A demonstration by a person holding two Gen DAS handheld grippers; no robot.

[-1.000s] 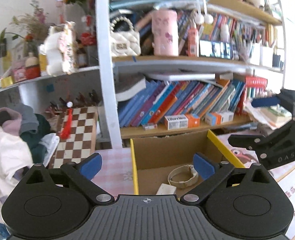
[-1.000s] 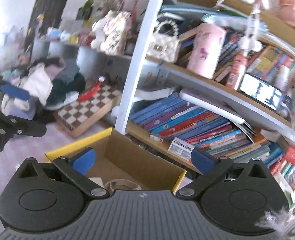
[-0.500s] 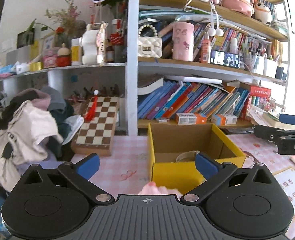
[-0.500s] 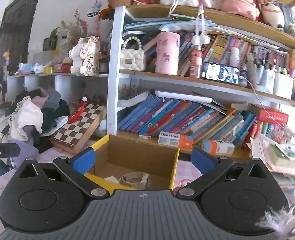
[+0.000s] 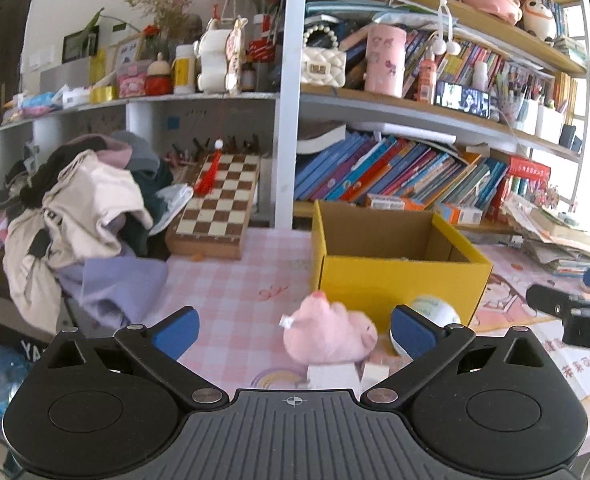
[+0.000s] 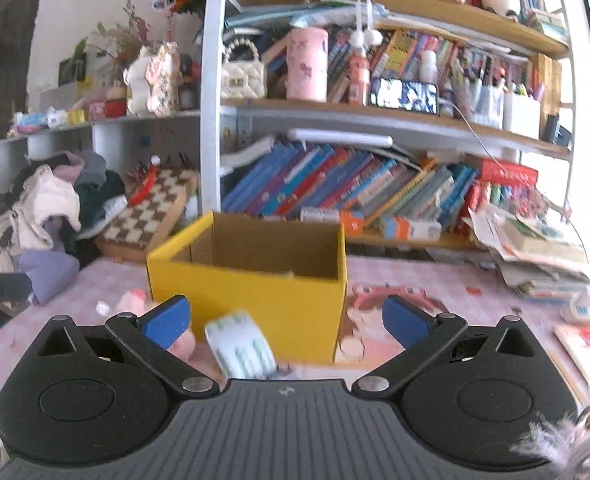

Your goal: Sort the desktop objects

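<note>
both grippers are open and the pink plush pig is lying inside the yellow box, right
Not quite. The pink plush pig lies on the table in front of the yellow box, not inside it, as the left wrist view shows. The left gripper and right gripper are indeed open.

Pink plush pig (image 5: pixel 331 338) beside yellow box (image 5: pixel 399 280)

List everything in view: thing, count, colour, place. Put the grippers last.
Cardboard box: one, yellow, open, on the table.
Plush pig: one, pink, in front of the box.
Tape roll: one, white with green print, beside the pig.
Small blocks: two, white, below the pig.
Chessboard: one, brown and cream, leaning at the shelf.
Clothes pile: one, mixed colours, far left.
Books: many, mostly blue, lower shelf.
Tablecloth: one, pink check.
Left gripper: black, blue pads, jaws open.
Right gripper: same, jaws open.
</note>
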